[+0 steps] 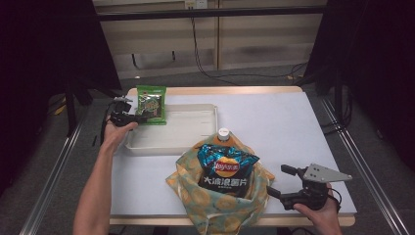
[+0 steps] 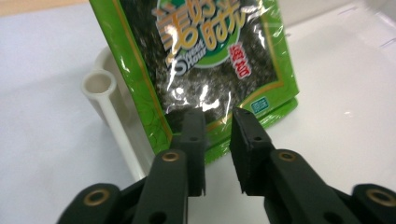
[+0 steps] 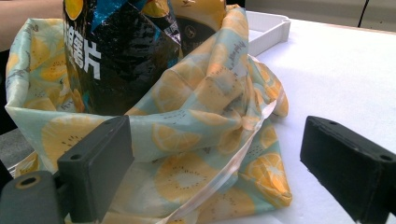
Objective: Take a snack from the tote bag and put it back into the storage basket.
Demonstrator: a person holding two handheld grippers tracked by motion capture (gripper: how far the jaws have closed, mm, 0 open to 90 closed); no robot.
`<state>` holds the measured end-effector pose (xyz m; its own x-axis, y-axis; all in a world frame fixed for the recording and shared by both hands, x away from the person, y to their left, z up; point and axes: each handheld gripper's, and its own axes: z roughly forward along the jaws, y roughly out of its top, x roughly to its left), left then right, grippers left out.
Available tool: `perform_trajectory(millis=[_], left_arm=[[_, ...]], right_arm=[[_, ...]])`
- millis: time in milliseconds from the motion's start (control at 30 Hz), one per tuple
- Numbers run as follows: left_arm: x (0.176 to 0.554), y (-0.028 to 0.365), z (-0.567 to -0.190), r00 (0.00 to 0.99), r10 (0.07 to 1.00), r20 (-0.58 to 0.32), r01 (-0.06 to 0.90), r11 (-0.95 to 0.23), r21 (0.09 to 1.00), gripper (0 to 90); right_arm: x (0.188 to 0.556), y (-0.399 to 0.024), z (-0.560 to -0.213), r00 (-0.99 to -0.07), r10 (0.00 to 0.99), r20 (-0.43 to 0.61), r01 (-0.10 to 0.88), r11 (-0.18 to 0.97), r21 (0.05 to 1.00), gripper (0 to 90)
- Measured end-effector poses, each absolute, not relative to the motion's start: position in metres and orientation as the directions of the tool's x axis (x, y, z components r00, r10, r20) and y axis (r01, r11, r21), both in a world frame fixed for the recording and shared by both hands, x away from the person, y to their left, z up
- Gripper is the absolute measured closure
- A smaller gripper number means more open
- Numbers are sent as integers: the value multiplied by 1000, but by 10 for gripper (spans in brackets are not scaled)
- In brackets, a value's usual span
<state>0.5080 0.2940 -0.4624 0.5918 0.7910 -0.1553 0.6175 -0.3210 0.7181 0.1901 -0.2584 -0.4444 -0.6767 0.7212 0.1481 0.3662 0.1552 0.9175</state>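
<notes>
Black jaws of the left gripper point(image 2: 217, 116) stand a little apart just in front of the green seaweed packet point(image 2: 205, 56), the packet's lower edge lying at or between the tips; whether the pads press the foil is hard to tell from this close view, but a clear gap shows and the grip looks let go. From the high view the packet point(image 1: 151, 104) leans at the far left end of the white tray point(image 1: 195, 128), so it seems to have been set there, with the left gripper point(image 1: 128, 117) beside it. Nearer the person, the lemon-print cloth bag point(image 1: 220, 196) holds a black chip bag point(image 1: 226, 171) and an orange bottle with a white cap point(image 1: 223, 134), which suggests the unpacking is only begun: one item out, two left inside. Waiting beside the bag, the right gripper point(image 1: 275, 180) has its jaws spread wide, clasping nothing. All this sits on a white tabletop point(image 1: 274, 122) with a pale wooden edge. Beyond it lie a grey floor, trailing cables, light wall panels and dark curtains at both sides.
</notes>
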Motion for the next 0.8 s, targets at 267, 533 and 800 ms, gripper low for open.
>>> perform_trajectory(millis=[267,533,800], left_arm=[[489,301,-454,603,778,-177,596,-293,747,599],[459,304,-436,643,747,-166,532,-281,799,424],[430,317,-426,634,760,-139,488,-254,835,255]], right_arm=[[191,-258,-444,-674,724,145,367,158,917,85],[192,-255,-442,-673,725,148,361,147,921,85],[189,-255,-441,-672,728,135,351,152,924,87]])
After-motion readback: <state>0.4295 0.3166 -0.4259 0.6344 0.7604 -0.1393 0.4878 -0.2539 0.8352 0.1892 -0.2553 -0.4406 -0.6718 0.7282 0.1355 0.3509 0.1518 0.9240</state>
